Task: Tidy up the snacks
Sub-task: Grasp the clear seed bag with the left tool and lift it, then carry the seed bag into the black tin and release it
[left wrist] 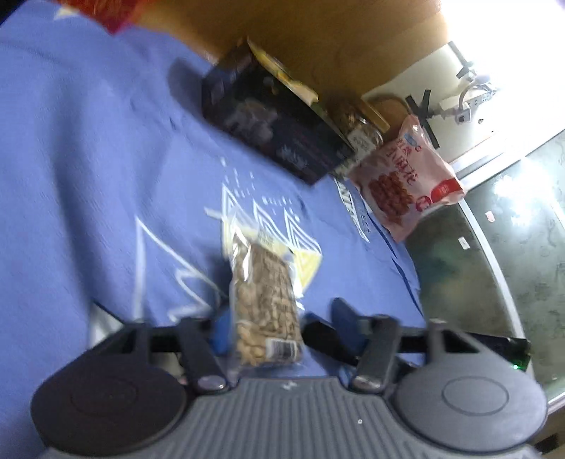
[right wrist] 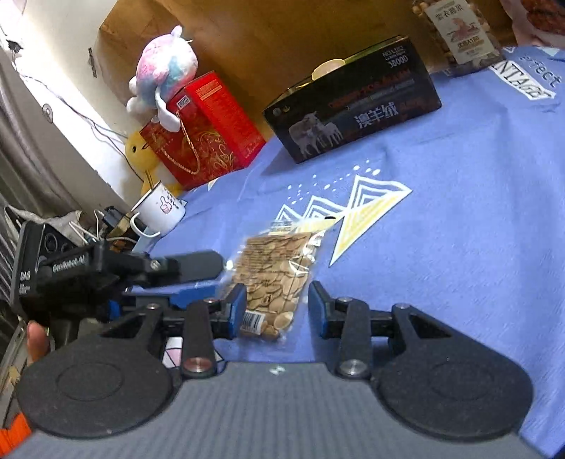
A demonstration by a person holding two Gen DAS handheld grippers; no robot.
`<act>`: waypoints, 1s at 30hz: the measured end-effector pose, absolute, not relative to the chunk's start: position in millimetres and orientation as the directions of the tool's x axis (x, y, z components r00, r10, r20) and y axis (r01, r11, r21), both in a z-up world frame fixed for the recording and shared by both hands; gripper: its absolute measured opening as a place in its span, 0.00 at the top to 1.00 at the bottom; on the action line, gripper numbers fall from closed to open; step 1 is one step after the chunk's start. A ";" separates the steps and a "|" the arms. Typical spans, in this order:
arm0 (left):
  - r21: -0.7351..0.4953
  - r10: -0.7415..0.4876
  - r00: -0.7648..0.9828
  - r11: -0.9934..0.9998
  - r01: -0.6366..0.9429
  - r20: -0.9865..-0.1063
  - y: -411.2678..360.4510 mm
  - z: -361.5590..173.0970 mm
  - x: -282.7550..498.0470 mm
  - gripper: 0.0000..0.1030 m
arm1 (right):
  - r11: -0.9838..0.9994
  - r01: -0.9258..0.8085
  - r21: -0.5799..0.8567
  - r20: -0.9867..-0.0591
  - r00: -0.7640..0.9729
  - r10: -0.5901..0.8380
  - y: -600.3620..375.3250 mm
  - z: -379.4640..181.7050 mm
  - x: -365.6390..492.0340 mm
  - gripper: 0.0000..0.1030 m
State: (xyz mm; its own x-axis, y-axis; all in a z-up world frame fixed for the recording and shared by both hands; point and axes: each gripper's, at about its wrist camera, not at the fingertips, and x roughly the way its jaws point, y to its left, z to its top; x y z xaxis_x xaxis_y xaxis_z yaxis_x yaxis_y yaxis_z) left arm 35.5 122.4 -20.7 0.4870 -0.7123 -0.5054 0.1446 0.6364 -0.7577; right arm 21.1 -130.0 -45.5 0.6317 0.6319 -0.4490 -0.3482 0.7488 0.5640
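Observation:
A clear packet of pale seeds lies on the blue printed cloth, and both grippers sit around it. My left gripper is open. Its left blue pad is by the packet's edge and its right pad stands well apart. In the right wrist view the same packet lies between the blue pads of my right gripper, which is open. Its left pad touches the wrap and its right pad is just clear. The left gripper reaches in from the left toward the packet's side.
A black box, a jar of nuts and a pink snack bag stand at the back against a cardboard box. A red gift bag, a plush toy and a white mug sit at the cloth's left edge.

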 end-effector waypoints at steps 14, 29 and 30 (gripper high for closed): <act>-0.902 -0.881 0.359 0.390 0.184 -0.308 79.4 -21.9 45.0 0.89 | 0.585 -0.263 0.767 -0.263 0.702 0.661 -211.2 -43.4 -16.3 0.70; -0.797 -0.846 0.393 0.498 0.340 -0.361 36.0 17.1 42.1 0.84 | 0.531 -0.341 0.776 -0.198 0.668 0.717 -213.1 -16.7 -35.7 0.87; -0.799 -0.850 0.390 0.492 0.346 -0.354 36.8 18.1 41.1 0.84 | 0.540 -0.348 0.766 -0.196 0.674 0.713 -212.3 -15.6 -37.9 0.87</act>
State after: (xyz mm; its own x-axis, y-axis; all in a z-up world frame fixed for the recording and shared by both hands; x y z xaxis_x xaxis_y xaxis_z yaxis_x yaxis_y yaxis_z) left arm 41.1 36.8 18.1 0.3896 -0.8502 -0.3541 0.3462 0.4915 -0.7991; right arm -37.9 -212.3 -15.6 0.6736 0.7125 -0.1962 -0.3484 0.5403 0.7660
